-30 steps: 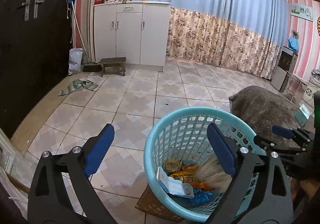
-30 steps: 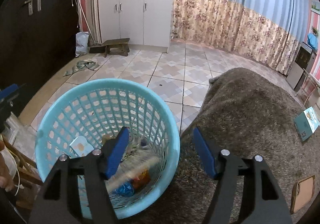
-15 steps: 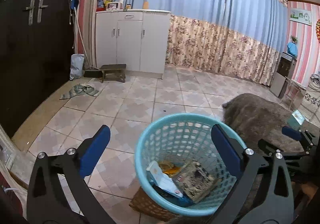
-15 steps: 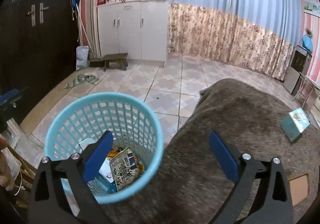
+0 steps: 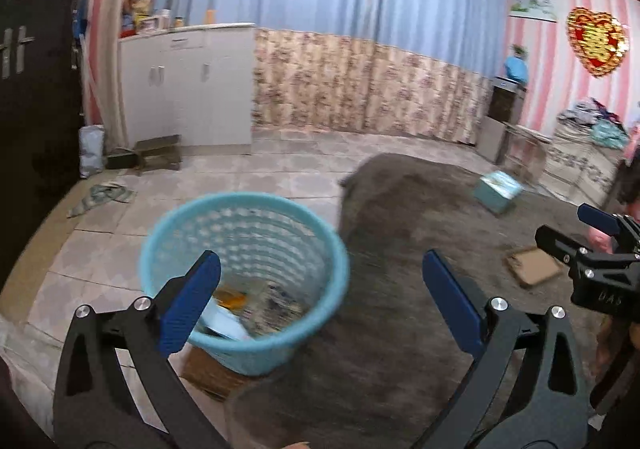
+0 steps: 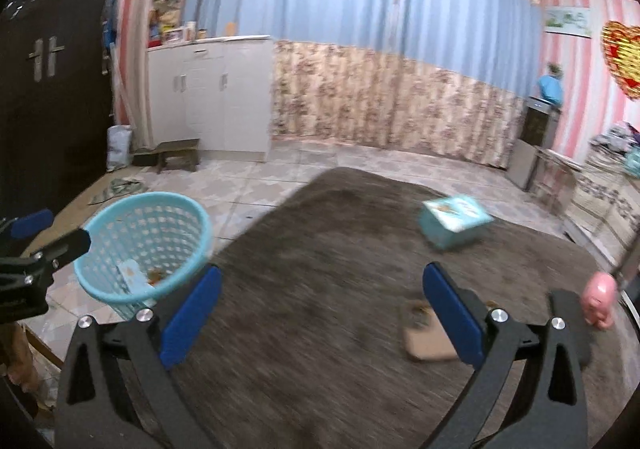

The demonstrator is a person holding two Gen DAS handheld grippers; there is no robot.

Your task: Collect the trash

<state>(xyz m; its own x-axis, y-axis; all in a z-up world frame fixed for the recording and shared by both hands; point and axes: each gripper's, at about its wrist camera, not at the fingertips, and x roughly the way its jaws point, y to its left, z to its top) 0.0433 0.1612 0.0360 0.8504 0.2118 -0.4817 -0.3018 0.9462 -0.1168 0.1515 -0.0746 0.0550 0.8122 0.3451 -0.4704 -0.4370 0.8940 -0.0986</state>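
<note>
Both cameras have been swung away from the basket toward the carpet; the packet seen dropping between the right tongs (image 6: 320, 313) a second ago is now lying in the blue mesh wastebasket (image 5: 244, 277), and those jaws have just been opening, with nothing between them. The left tongs (image 5: 320, 305) are likewise spread wide and empty, held just beside the basket rim. Nearest on the grey carpet (image 6: 320, 329), a flat brown cardboard piece (image 6: 424, 345) is lying by the right tongs, presumably the next trash. A pink pig figure (image 6: 598, 297) is seen to its right. Farther off, a tilted teal carton (image 6: 454, 221) is resting on the carpet.
</note>
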